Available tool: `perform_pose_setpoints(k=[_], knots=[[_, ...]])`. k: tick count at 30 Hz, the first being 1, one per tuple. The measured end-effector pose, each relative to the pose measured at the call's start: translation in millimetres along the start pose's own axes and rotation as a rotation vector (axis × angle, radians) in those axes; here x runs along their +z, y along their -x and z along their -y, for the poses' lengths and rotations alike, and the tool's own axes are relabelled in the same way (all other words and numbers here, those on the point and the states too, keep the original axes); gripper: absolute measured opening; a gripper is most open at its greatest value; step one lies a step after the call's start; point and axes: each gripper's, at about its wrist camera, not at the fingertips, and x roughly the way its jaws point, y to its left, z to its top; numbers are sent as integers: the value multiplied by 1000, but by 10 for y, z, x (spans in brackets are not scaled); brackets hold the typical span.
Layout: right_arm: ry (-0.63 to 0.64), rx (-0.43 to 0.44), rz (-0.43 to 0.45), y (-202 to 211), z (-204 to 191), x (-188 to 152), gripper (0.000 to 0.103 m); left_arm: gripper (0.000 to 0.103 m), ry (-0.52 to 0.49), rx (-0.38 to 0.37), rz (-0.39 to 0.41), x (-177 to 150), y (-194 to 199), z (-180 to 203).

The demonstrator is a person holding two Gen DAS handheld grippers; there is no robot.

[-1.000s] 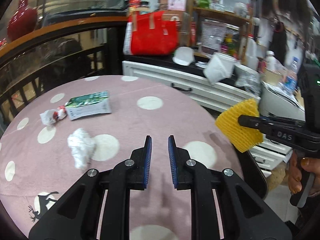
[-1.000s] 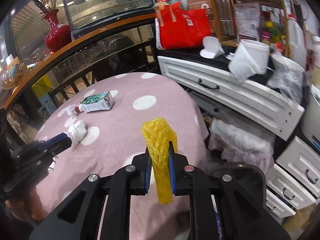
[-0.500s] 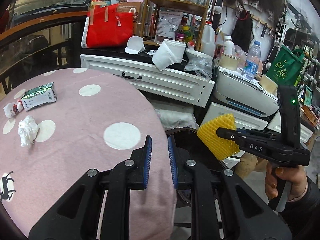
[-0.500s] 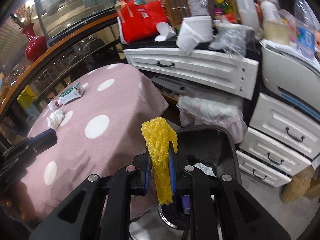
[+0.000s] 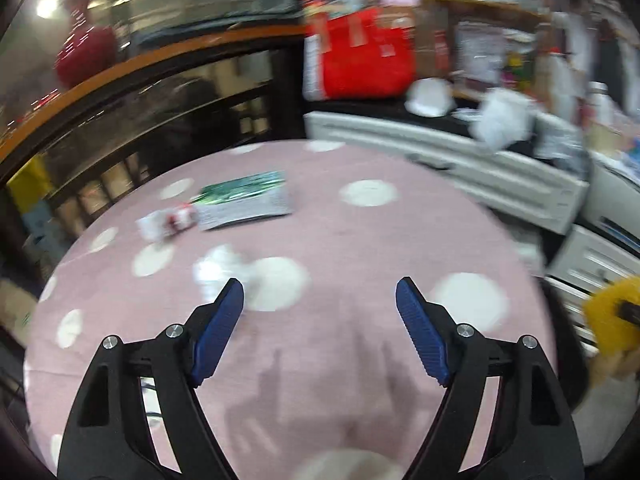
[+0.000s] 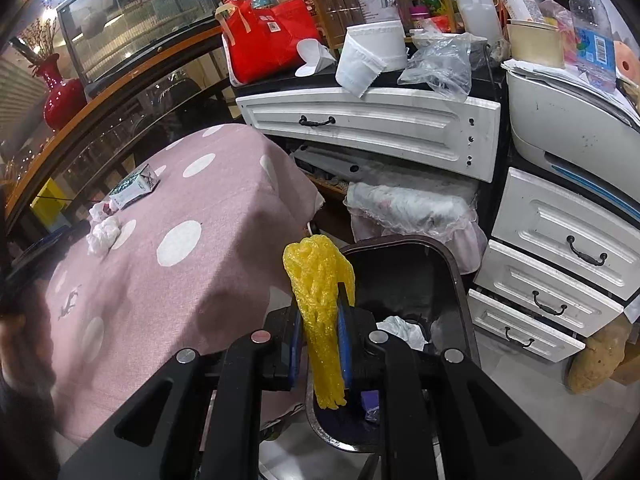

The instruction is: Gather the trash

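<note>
My right gripper (image 6: 320, 344) is shut on a yellow foam fruit net (image 6: 320, 292) and holds it above the near rim of a dark trash bin (image 6: 452, 280) that has white paper inside. The net also shows at the right edge of the left wrist view (image 5: 608, 320). My left gripper (image 5: 320, 320) is wide open and empty above the pink polka-dot table (image 5: 340, 232). On the table lie a crumpled white tissue (image 5: 218, 270), a green-and-white carton (image 5: 244, 200) and a small red-and-white wrapper (image 5: 168, 222). The left wrist view is blurred.
White drawer cabinets (image 6: 372, 120) stand behind the table and bin, with a red bag (image 6: 272, 48), cups and bottles on top. A plastic-covered bundle (image 6: 408, 212) lies on the floor beside the bin. A curved railing (image 5: 140, 64) borders the table's far side.
My left gripper has opened wide and swung back over the table toward the tissue. My right gripper has carried the yellow net off the table to above the bin.
</note>
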Motion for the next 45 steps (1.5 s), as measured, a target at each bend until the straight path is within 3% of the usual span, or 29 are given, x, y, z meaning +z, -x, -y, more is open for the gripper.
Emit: perform_pose_setpoints(k=[3,5,8,10,11,14,21,28,39,45], knots=[[0,-3,-4,-16,-9,-5,15,78,68,83,-85,63,-368,-404],[-2,-6,-7,-19,-7,-6,15,78,86,96,-144,67,-595,-547],[-1,-13,-6,-15,-11,1,15,61,85,99,-217,60,-888,-614],[-1,-16,-6,-12,-8,3,15,40,104,74,-255,27,-981,-637],[-1,-17,-7,-6,-7,0,15,35,121,56,-272,5,-1011,-641],[3,-25,-3,-2,-3,-6,15,19,135,41,-235,5,-909,-600],[-7,-24,-6,-15,29,-23,15,18,137,-111,-134,-27,-433,-373],[-15,-21,-14,4,72,-61,15,18,57,-270,-70,-24,27,197],[-41,-34,-63,-12,233,-201,15,18,-83,-493,-71,-234,463,1205],[-62,-45,-98,-96,332,-264,15,18,-175,-553,-110,-416,486,1706]])
